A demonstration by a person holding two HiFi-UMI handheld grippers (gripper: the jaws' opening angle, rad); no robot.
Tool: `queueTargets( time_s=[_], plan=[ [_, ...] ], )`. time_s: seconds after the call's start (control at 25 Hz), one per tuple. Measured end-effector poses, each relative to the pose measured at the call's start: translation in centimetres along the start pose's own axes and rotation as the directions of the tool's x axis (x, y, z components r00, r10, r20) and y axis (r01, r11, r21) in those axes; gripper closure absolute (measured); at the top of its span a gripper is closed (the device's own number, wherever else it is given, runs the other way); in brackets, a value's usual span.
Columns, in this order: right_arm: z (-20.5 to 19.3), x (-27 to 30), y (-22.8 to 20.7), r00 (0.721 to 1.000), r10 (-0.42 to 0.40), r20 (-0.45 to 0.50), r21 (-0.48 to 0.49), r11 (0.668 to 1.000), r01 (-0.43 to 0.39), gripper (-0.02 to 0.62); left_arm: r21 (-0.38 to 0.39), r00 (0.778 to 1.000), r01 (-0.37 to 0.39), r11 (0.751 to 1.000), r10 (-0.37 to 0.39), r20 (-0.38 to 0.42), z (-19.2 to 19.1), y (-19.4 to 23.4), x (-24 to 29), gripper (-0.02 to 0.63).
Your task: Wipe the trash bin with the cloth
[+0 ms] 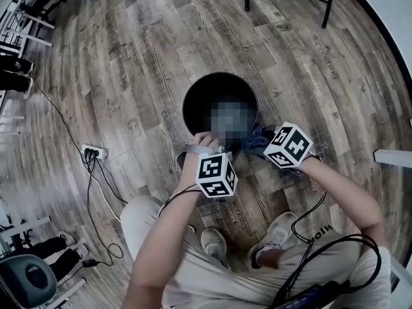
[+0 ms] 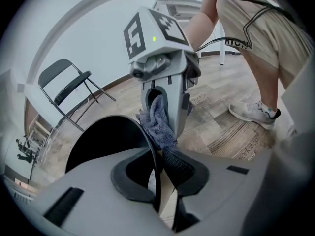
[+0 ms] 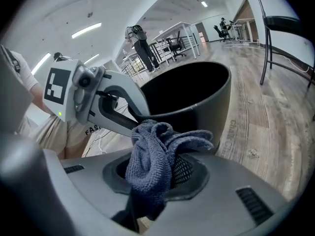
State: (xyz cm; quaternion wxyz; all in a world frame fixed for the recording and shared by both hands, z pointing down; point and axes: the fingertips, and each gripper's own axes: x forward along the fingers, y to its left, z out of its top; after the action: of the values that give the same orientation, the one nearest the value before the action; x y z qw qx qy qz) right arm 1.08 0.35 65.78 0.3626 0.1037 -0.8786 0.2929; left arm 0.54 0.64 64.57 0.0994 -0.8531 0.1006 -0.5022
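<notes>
Trash bin point(image 3: 216, 107) interior dark, cloth point(image 3: 147, 159) end inside right tool point(image 3: 165, 176)

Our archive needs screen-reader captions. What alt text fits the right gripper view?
The right gripper clamps a bunched blue-grey cloth just in front of the outer wall of a black trash bin. The left gripper grips the bin's rim at left; wooden floor lies beyond.

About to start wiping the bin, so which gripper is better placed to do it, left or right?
Right, probably. The right gripper is shut on the cloth, close by the rim of the trash bin. The left gripper holds no cloth; it clamps that rim, steadying it.
</notes>
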Motion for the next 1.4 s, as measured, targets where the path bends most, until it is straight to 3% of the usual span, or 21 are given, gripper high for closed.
queueTargets(
  time_s=[0.64,0.88,1.12,1.4],
  plan=[
    [-8.3,10.3,-5.7,0.98,-0.036,-0.193,0.04,0.998,0.044,0.485,0.035,0.999,-0.035,0.999,0.034,0.03,0.0,0.1,-0.2,0.538],
    [-10.9,13.2,-8.0,0.964,-0.088,-0.253,0.038,0.994,0.101,0.485,0.041,0.999,-0.043,0.998,0.041,0.032,-0.2,0.2,-0.2,0.535],
    [-11.3,11.2,-7.1,0.971,-0.058,-0.233,0.027,0.997,0.066,0.485,0.075,0.998,-0.049,0.996,0.046,0.039,0.0,-0.1,-0.1,0.535],
    [-9.4,5.9,-3.5,0.984,-0.028,-0.178,-0.11,0.994,0.008,0.485,0.135,0.999,0.004,0.991,-0.011,0.049,-0.2,-0.9,-0.4,0.535]
  ],
)
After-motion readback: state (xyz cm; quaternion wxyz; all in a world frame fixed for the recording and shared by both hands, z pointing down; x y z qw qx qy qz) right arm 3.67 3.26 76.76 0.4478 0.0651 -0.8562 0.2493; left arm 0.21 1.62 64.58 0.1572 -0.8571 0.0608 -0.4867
